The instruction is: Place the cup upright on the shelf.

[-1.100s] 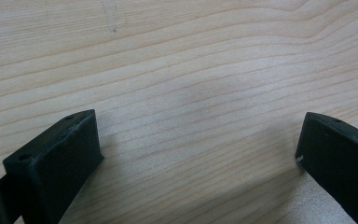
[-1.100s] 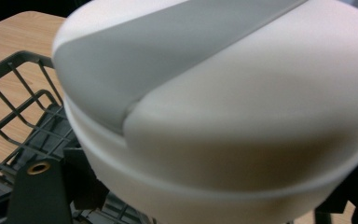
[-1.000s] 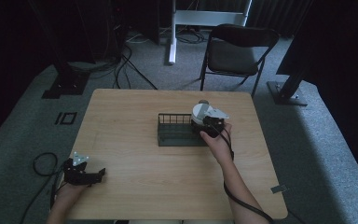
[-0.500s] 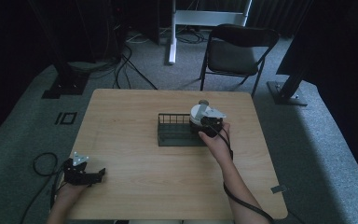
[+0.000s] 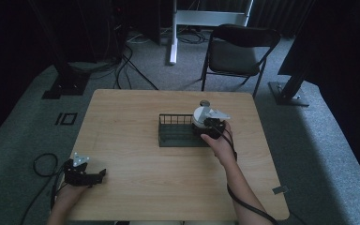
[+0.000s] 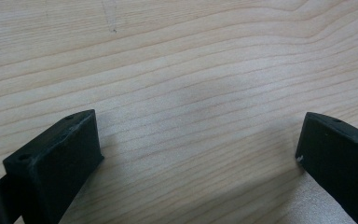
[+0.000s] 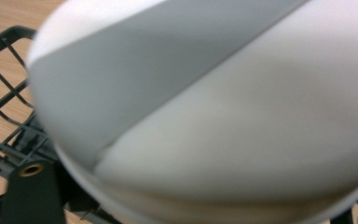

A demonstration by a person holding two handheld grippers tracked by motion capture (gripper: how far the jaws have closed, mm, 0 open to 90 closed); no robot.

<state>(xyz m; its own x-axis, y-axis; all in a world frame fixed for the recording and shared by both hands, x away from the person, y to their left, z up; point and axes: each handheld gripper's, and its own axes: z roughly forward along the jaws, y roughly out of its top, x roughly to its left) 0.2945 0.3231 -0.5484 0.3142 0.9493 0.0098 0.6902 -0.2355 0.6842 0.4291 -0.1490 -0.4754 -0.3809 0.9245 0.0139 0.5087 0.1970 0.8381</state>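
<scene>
White and blurred, a round plate or shallow bowl (image 7: 214, 112) sat right against the camera in the right gripper view, crossed by a grey band of shade. The right gripper (image 5: 205, 125) was closed on this white dish — one black jaw rose at the lower left of that view, pressed against the dish's underside, while the other jaw was hidden behind it. In the high view the dish (image 5: 199, 115) stood tilted at the right end of a dark wire rack (image 5: 176, 133), over its rim; whether it touched the wires could not be told. The right hand (image 5: 219, 143) reached in from the near right, its cable trailing back along the forearm.

Behind the dish, in the right gripper view, the rack's thin black bars (image 7: 2, 116) showed at the left with pale wood beneath them. The rack lay near the middle of the wooden worktop (image 5: 131, 112), slightly right of centre.

The left gripper (image 5: 97, 175) rested at the near left corner of the worktop, well apart from the rack, held by the left hand (image 5: 70, 190). Its jaws stood wide apart in the left gripper view — nothing but bare wood grain (image 6: 191, 93) lay between them.

Beyond the worktop's far edge stood a dark folding chair (image 5: 236, 54) on grey carpet.
</scene>
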